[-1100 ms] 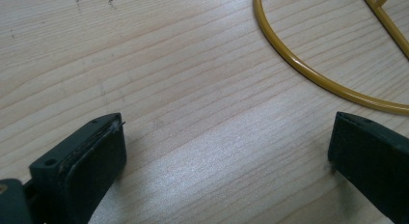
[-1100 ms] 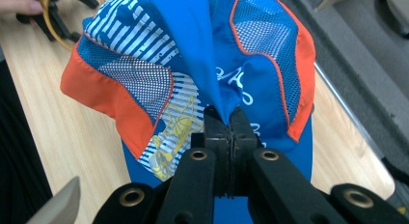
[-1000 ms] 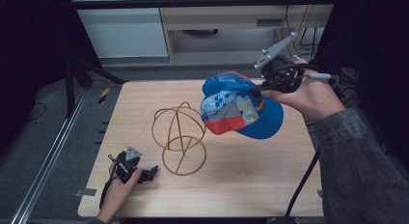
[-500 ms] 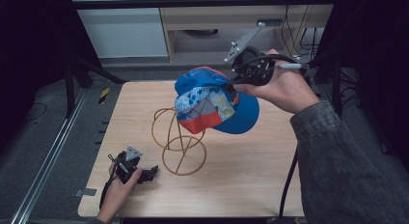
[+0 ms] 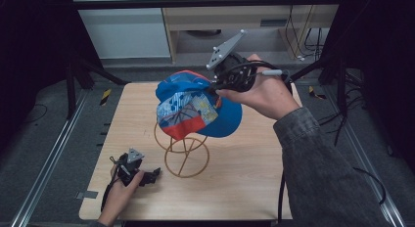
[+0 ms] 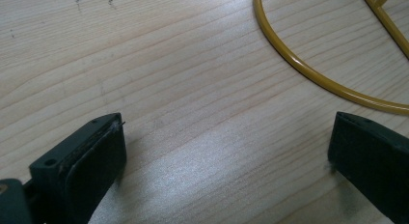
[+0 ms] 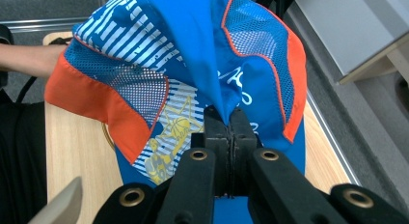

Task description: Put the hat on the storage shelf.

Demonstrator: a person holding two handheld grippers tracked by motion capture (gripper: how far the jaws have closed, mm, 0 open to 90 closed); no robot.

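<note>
A: What has the right tool (image 5: pixel 215 87) got hold of?

B: A blue, orange-trimmed mesh-and-fabric cap with a striped printed front (image 5: pixel 193 107). In the right gripper view the two black jaws are pressed flat together on a fold of its blue cloth, and the cap (image 7: pixel 193 74) hangs from that pinch.

A: Where is the cap now compared with a second back?

B: A second ago it hung over the right part of the light wooden counter (image 5: pixel 244 188), off to the side of the gold wire hat stand with its round base ring (image 5: pixel 185 156). Since then it has been carried leftwards across the counter, and now it hangs right above the stand's wire dome, covering the top of it in the high view. I cannot tell whether fabric already touches the wire.

A: So what does that mean for the job?

B: I would judge the carry is nearly over and what remains is lowering the cap onto the dome and letting go.

A: And the left tool (image 5: pixel 149 177)?

B: It rests on the counter near the stand's base, jaws spread wide with nothing between them; the base ring (image 6: pixel 308 69) lies just ahead of it.
</note>
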